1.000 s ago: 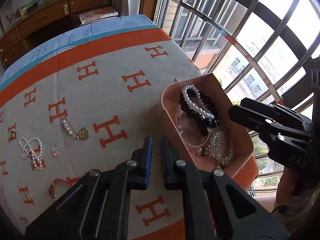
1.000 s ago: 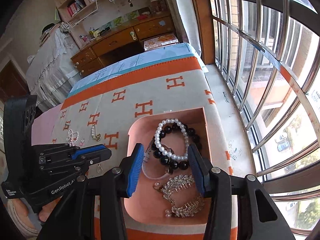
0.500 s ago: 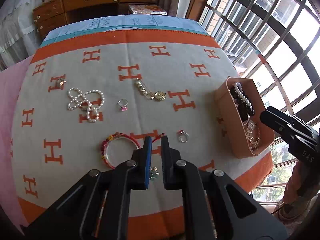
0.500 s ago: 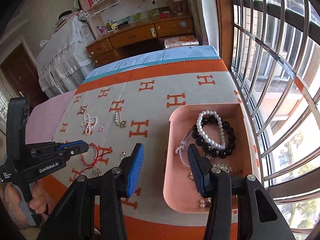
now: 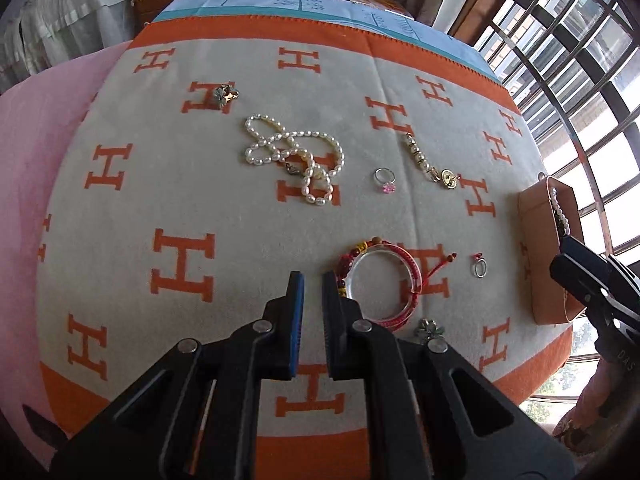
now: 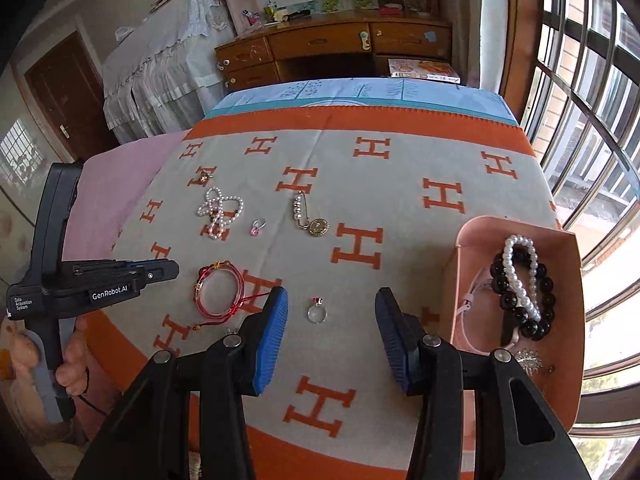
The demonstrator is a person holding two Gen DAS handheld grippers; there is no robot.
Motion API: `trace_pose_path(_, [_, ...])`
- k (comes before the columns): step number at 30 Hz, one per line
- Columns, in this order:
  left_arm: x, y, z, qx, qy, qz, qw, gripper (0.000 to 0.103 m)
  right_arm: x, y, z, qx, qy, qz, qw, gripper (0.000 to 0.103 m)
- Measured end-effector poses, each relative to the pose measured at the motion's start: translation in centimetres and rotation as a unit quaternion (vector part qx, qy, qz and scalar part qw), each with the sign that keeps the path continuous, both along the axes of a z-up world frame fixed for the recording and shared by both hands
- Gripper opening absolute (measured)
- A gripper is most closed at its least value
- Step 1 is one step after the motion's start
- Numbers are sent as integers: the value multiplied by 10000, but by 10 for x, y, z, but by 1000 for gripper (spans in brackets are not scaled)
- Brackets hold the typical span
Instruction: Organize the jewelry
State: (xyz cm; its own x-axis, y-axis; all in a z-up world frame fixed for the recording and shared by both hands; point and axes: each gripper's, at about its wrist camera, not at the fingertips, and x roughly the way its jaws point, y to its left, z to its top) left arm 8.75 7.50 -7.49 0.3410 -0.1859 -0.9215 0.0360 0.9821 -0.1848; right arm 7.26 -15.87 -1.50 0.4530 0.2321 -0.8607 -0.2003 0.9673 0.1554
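A pink tray [image 6: 464,280] at the table's right edge holds a pearl bracelet [image 6: 520,276], a black bead bracelet [image 6: 546,300] and a silver brooch. It also shows in the left wrist view [image 5: 538,248]. On the blanket lie a red bangle [image 5: 384,280] [image 6: 219,294], a silver ring [image 5: 479,267] [image 6: 317,313], a pink-stone ring [image 5: 385,179], a gold pendant chain [image 5: 432,162], a pearl necklace [image 5: 296,156], and a small flower brooch [image 5: 430,329]. My left gripper [image 5: 313,280] is nearly shut and empty beside the bangle. My right gripper [image 6: 331,300] is open and empty over the silver ring.
The table is covered by a grey and orange H-patterned blanket [image 5: 180,208]. A star-shaped brooch [image 5: 225,94] lies at the far left. A barred window [image 6: 592,80] runs along the right. A wooden desk [image 6: 332,52] stands behind the table.
Both grippers have swung left, away from the tray. The left gripper now points at the bangle and the right gripper now hovers over the silver ring.
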Motion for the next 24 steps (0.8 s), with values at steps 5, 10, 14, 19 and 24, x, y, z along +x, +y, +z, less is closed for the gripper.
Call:
trace_pose_path(5, [4, 3, -15, 31, 116, -11, 9999, 7, 19, 43, -23, -174, 232, 517, 9982, 46])
trace_pose_path(10, [8, 9, -25, 4, 185, 30, 9998, 7, 36, 90, -48, -511, 299, 1067, 9925, 44])
trace_pose_path(14, [11, 14, -26, -26, 170, 53, 9998, 7, 47, 121, -66, -786, 378, 1412, 9861, 36])
trace_pose_path(19, [15, 19, -27, -85, 166, 82, 9998, 7, 57, 137, -86, -1075, 524, 1606, 9797, 29])
trace_pose_path(24, [20, 22, -25, -110, 160, 119, 9997, 7, 53, 147, -91, -1320, 386, 1865, 9728, 19])
